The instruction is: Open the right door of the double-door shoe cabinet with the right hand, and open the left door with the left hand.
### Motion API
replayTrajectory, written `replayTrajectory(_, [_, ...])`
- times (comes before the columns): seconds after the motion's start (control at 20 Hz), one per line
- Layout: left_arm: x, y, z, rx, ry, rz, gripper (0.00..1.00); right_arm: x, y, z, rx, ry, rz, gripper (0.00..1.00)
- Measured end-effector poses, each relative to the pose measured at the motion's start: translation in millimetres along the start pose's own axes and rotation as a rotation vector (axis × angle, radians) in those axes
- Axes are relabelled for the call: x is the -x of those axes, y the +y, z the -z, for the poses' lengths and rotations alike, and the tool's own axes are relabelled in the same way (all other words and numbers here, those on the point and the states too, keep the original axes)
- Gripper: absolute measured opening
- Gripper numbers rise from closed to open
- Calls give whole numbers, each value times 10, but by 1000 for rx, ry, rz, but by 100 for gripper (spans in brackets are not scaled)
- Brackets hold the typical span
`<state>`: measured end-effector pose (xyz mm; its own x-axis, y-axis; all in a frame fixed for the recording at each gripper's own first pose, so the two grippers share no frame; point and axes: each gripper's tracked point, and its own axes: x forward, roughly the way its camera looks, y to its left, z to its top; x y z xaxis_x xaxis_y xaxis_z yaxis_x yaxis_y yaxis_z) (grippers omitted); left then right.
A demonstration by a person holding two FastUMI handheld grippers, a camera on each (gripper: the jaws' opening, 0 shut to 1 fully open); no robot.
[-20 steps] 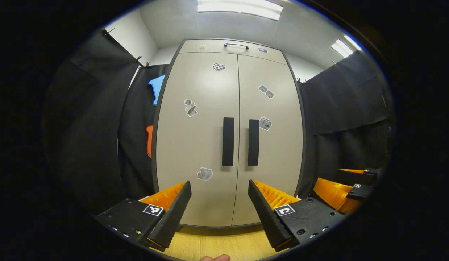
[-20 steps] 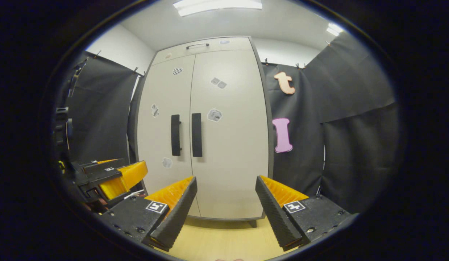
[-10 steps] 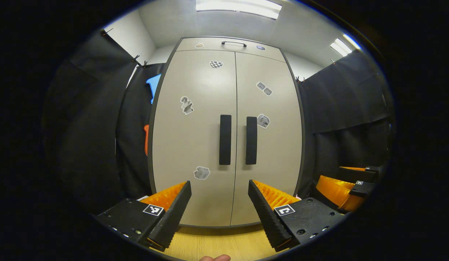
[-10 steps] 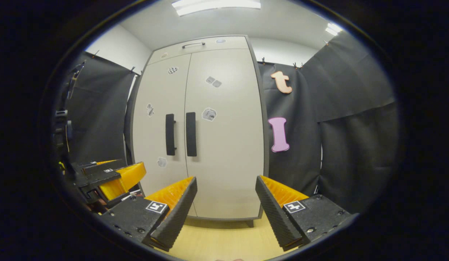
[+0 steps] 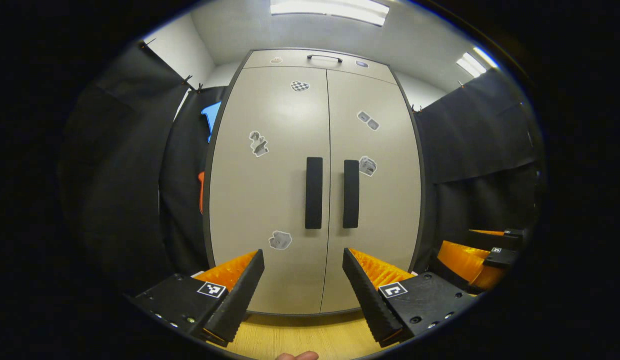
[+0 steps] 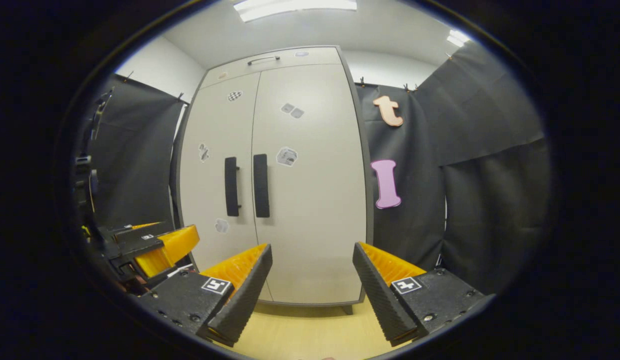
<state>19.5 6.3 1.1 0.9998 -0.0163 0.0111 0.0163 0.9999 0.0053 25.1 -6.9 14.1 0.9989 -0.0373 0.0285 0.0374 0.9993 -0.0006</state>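
Both doors of the tall beige double-door shoe cabinet (image 5: 315,190) stand closed dead ahead, the black vertical left handle (image 5: 314,192) and the black vertical right handle (image 5: 351,193) side by side at the middle seam. The left claw (image 5: 303,285) hangs wide open and empty, well short of the doors above the pale wooden floor (image 5: 299,337). The right claw (image 6: 312,280) is just as wide open with nothing in it, facing the plain right door (image 6: 310,180), with the left claw seen off to its side (image 6: 159,245).
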Motion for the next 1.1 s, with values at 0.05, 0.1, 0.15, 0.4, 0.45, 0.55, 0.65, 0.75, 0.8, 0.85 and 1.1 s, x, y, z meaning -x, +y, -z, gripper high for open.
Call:
replayTrajectory(0.05, [5,21,-7,-4,-1,-1,95,-44,22,-85,11,-15,-2,100])
replayTrajectory(0.1, [15,52,-2,-10,-2,-2,95,-100,41,-149,29,-22,0,100])
replayTrajectory(0.15, [19,91,-5,-16,-2,-6,95,-169,69,-220,44,-32,2,100])
replayTrajectory(0.4, [105,243,-14,-25,2,-17,95,-673,417,-491,5,-49,-59,100])
replayTrajectory(0.45, [139,280,-11,-24,4,-18,95,-793,478,-539,-21,-42,-70,100])
replayTrajectory(0.55, [200,343,-1,-20,6,-19,95,-1031,566,-571,-48,-19,-74,100])
replayTrajectory(0.65, [258,418,40,-23,18,-21,95,-1229,641,-590,-43,-7,-72,100])
replayTrajectory(0.75, [294,506,89,-31,31,-30,95,-1374,706,-562,-14,1,-61,100])
replayTrajectory(0.8, [308,535,118,-28,39,-34,95,-1433,760,-524,-2,7,-63,100])
replayTrajectory(0.85, [323,557,153,-23,46,-32,95,-1490,834,-508,4,11,-71,100])
replayTrajectory(1.1, [353,677,217,-7,69,-39,95,-1718,975,-486,22,15,-48,100])
